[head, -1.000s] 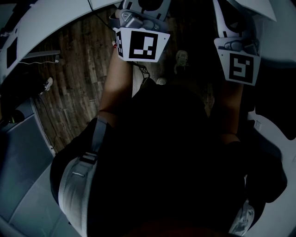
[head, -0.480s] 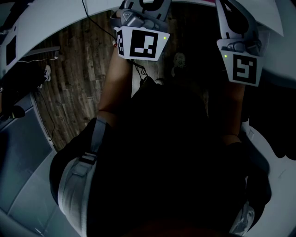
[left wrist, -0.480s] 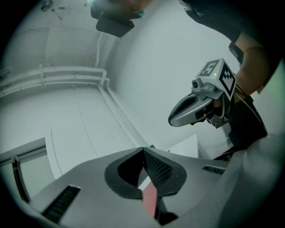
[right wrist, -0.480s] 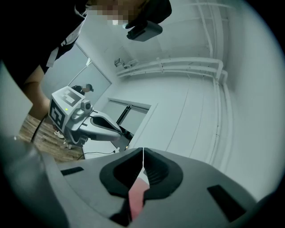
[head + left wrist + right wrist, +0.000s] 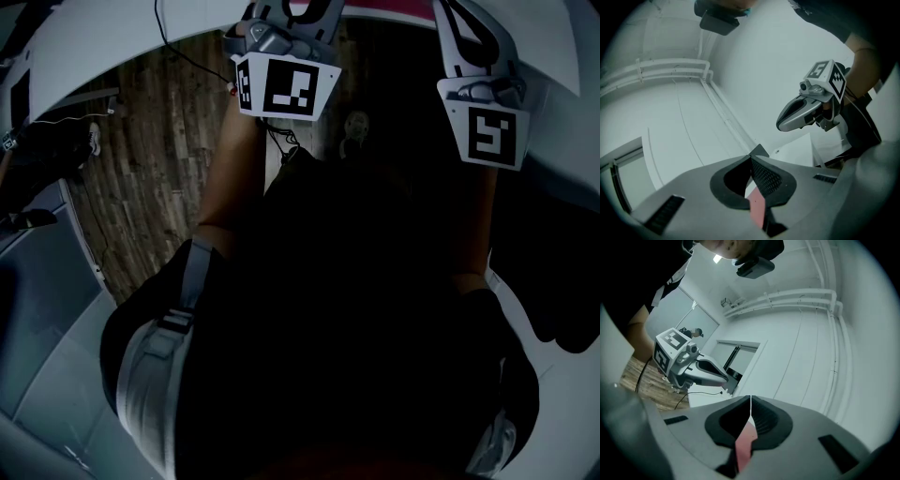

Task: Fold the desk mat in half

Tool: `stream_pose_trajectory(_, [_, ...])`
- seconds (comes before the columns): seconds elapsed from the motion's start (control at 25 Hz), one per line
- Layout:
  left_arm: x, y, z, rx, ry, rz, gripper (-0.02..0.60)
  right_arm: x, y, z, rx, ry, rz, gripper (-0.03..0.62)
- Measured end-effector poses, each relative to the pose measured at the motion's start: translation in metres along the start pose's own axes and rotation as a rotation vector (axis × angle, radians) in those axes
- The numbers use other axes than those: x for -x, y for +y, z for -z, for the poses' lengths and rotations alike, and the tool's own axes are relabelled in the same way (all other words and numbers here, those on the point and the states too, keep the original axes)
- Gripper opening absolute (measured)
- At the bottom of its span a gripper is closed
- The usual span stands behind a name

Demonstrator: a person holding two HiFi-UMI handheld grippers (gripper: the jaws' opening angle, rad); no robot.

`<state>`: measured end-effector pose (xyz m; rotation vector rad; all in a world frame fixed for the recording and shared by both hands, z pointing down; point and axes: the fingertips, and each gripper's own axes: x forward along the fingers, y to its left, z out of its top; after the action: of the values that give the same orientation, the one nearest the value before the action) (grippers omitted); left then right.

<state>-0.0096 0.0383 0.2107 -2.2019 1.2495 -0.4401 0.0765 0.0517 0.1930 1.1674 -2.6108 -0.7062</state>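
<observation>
Clutching the pink desk mat (image 5: 757, 208) by its edge, a person holds two grippers raised side by side.

Head view: left gripper (image 5: 277, 42) and right gripper (image 5: 483, 89) sit above a wooden floor (image 5: 150, 169), marker cubes facing up. Left gripper view: the jaws are clamped together on the mat's thin pink edge, with the other gripper beyond. Right gripper view: the jaws are likewise pinched on the pink sheet.

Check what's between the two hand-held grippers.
The desk mat. Head view shows its pink edge spanning the gap up top; the left hand-held gripper and right hand-held gripper each pinch it in shut jaws.
</observation>
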Motion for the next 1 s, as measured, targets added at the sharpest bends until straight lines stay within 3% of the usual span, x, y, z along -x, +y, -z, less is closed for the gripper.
stream_pose_trajectory(0.16, [-0.019,-0.004,0.011,0.011,0.03,-0.005,0.012,-0.007,-0.013,0.021,-0.016,0.016,-0.018,0.032])
stream_pose_trajectory(0.48, [-0.045,0.001,0.038,0.113,0.067,-0.024,0.012,-0.025,-0.034,0.056,-0.058,0.04,-0.031,0.032])
stream_pose_trajectory(1.0, [-0.047,0.013,0.085,0.246,0.202,-0.104,0.012,-0.036,-0.039,0.096,-0.194,0.089,0.001,0.034])
